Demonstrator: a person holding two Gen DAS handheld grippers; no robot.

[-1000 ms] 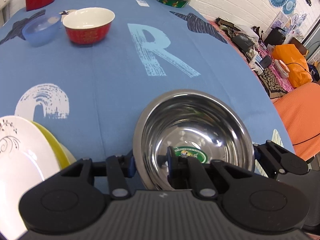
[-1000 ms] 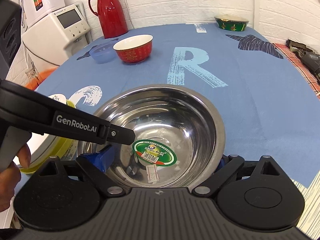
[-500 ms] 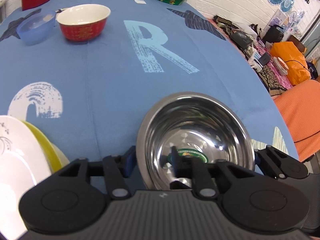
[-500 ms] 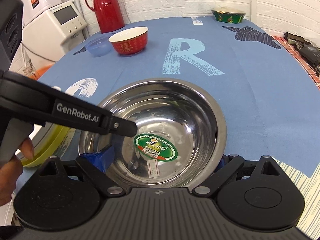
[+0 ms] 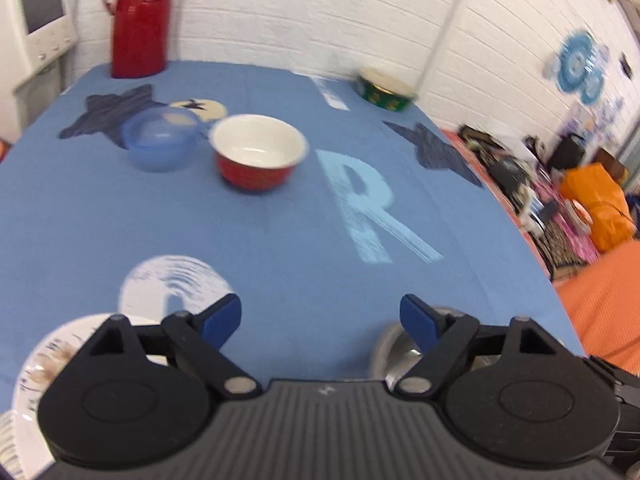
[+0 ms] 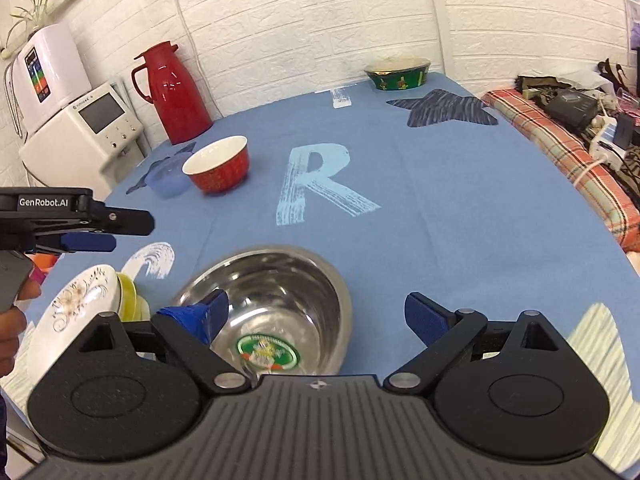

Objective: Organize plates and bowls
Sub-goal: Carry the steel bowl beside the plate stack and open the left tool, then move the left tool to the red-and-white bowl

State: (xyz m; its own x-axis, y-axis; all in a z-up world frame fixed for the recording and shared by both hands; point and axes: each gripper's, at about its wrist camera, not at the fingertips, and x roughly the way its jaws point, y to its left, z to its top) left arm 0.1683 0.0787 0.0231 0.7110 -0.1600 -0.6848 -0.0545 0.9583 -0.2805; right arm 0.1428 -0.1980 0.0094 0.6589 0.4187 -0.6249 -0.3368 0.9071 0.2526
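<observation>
A steel bowl [image 6: 276, 280] with a green sticker inside rests upright on the blue tablecloth [image 6: 400, 240]. My right gripper [image 6: 316, 314] hovers open just above its near side, the left finger over the rim, holding nothing. My left gripper [image 5: 320, 318] is open and empty, raised above the cloth to the left of the bowl; only a sliver of the steel bowl [image 5: 390, 344] shows under its right finger. In the right wrist view the left gripper [image 6: 92, 234] appears at the left edge. A white patterned plate [image 6: 76, 312] lies on yellow plates [image 6: 130, 296] beside the bowl.
Farther back stand a red bowl [image 6: 218, 166], a blue plastic bowl [image 6: 168, 182], a green bowl [image 6: 398, 72] and a red thermos [image 6: 172, 92]. A white appliance [image 6: 80, 132] sits off the table's left side. Clutter and orange fabric [image 5: 600, 208] lie beyond the right edge.
My left gripper has let go of the steel bowl's rim, opened, and risen away to the left. My right gripper has pulled up and back. The bowl stays on the cloth.
</observation>
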